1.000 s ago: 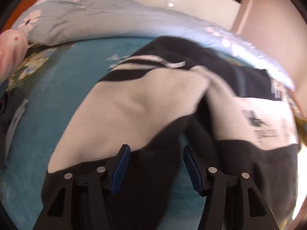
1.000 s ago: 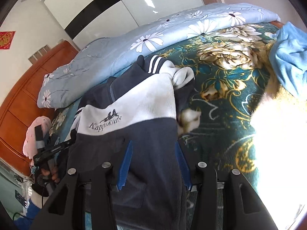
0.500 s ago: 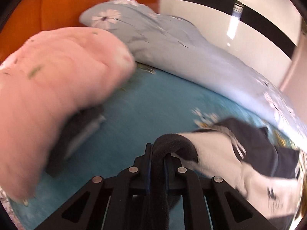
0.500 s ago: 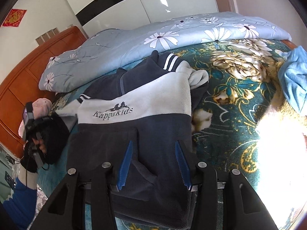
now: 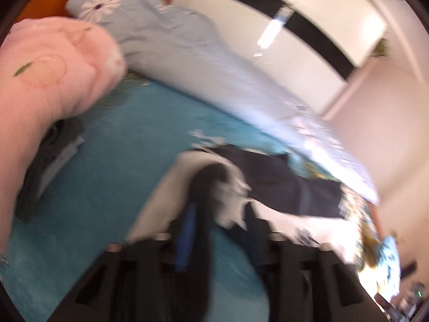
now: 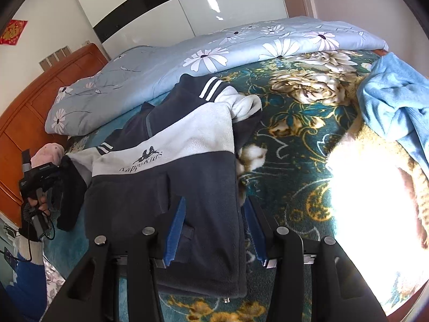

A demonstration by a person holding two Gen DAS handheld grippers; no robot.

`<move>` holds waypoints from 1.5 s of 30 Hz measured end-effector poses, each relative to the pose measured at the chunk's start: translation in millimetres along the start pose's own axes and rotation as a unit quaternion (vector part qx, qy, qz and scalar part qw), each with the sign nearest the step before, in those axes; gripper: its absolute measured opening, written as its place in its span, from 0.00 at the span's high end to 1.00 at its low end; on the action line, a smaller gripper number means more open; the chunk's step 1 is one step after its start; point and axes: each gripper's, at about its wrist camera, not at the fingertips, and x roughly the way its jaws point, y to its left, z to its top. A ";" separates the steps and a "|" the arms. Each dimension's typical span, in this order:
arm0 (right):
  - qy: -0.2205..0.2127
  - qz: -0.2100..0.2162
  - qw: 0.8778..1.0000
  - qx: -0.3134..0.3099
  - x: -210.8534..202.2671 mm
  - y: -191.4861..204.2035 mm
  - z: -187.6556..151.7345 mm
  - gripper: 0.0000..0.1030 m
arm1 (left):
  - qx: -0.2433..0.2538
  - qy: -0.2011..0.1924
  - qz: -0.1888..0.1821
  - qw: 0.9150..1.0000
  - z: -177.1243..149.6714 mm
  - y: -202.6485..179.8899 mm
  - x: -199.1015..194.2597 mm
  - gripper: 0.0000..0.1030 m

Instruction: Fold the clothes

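A navy and light grey fleece jacket [image 6: 166,166] lies on the teal floral bedspread [image 6: 295,134]; it also shows blurred in the left wrist view [image 5: 281,187]. My left gripper [image 5: 217,230] has its jaws apart, and the jacket's dark sleeve [image 5: 206,209] hangs between them; the view is motion-blurred. In the right wrist view the left gripper [image 6: 57,171] sits at the jacket's left side with the dark sleeve [image 6: 69,196] drooping from it. My right gripper [image 6: 214,228] is open, with its jaws over the jacket's navy lower part.
A light blue daisy-print duvet [image 6: 214,53] lies along the far side of the bed. A pink pillow [image 5: 48,75] and a dark folded item [image 5: 48,166] sit at the left by the wooden headboard [image 6: 32,99]. A light blue garment [image 6: 394,107] lies at the right.
My left gripper was open over the jacket, shut on the dark sleeve and carried it left; now its jaws stand apart. The right gripper has risen slightly and stays open.
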 end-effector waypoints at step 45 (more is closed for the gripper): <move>-0.093 0.000 0.984 0.152 -4.3 -78.3 -7.2 0.83 | 0.213 0.134 -0.042 0.967 -181.4 -118.6 2.9 0.40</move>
